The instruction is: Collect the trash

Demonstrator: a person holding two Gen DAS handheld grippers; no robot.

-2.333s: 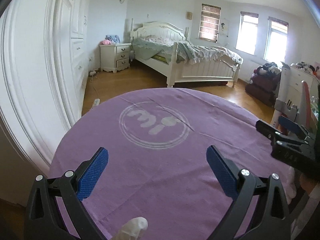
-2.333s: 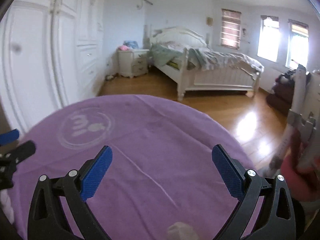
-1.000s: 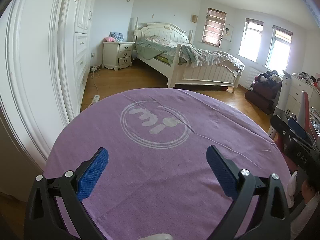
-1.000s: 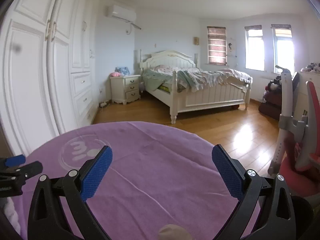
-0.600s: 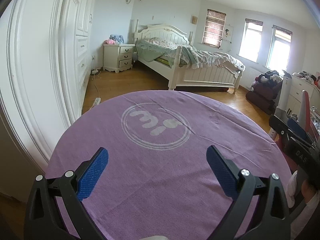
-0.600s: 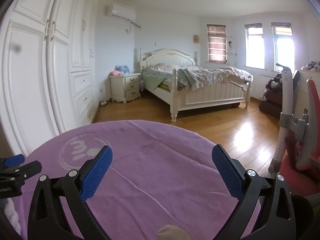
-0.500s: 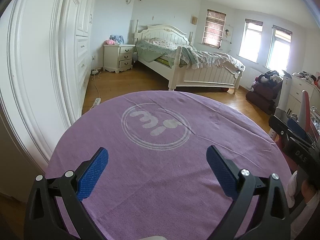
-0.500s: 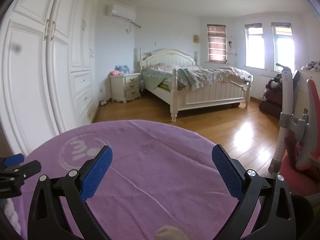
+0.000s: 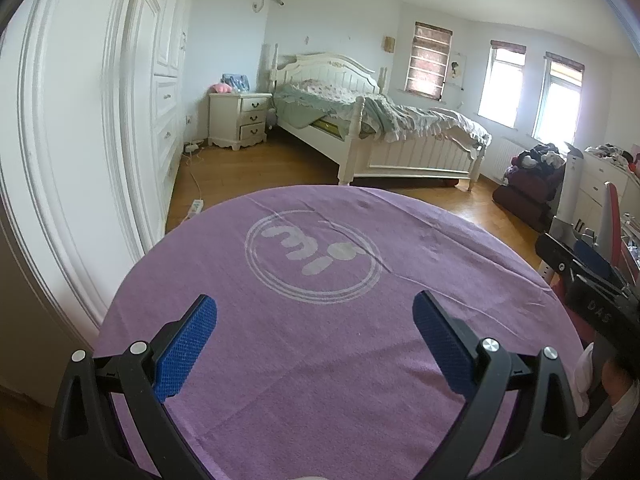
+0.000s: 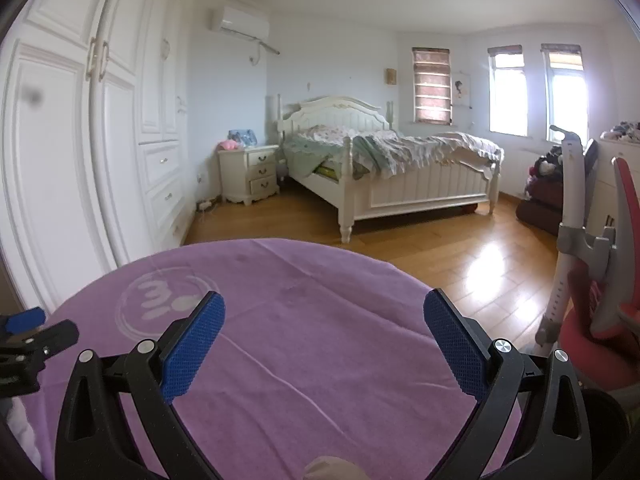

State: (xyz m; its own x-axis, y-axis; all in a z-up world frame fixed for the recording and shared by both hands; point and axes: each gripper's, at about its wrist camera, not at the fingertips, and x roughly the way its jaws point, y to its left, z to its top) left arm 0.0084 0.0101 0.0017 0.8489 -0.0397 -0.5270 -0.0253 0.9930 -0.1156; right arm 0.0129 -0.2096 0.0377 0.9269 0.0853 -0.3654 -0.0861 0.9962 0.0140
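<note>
Left gripper (image 9: 314, 330) spread wide, nothing between the blue pads (image 9: 186, 344); right gripper (image 10: 324, 332) likewise splayed and empty. Both held low over near edge of round table under purple tablecloth (image 9: 320, 360), aimed across it into bedroom. No trash found on cloth in either view; surface bare apart from creases and a few faint darker spots toward far edge. Pale rounded scrap (image 10: 332, 470) at bottom edge of right wrist view, below the fingers: too cropped to identify, possibly trash, possibly part of the rig. Judged: either table already cleared or collection not yet begun; no bin or bag visible, so cannot tell which. Writing: large pale circular logo (image 9: 312, 256) printed on cloth, double ring around blobby lettering, roughly "mi" style, not read with confidence. Small white characters on black body of right gripper at right edge of left wrist view, resembling "DAS", uncertain. Beyond table: wood floor, white wardrobe (image 10: 80, 160), nightstand (image 9: 239, 119), unmade white bed (image 9: 380, 132), wall air conditioner (image 10: 240, 22).
</note>
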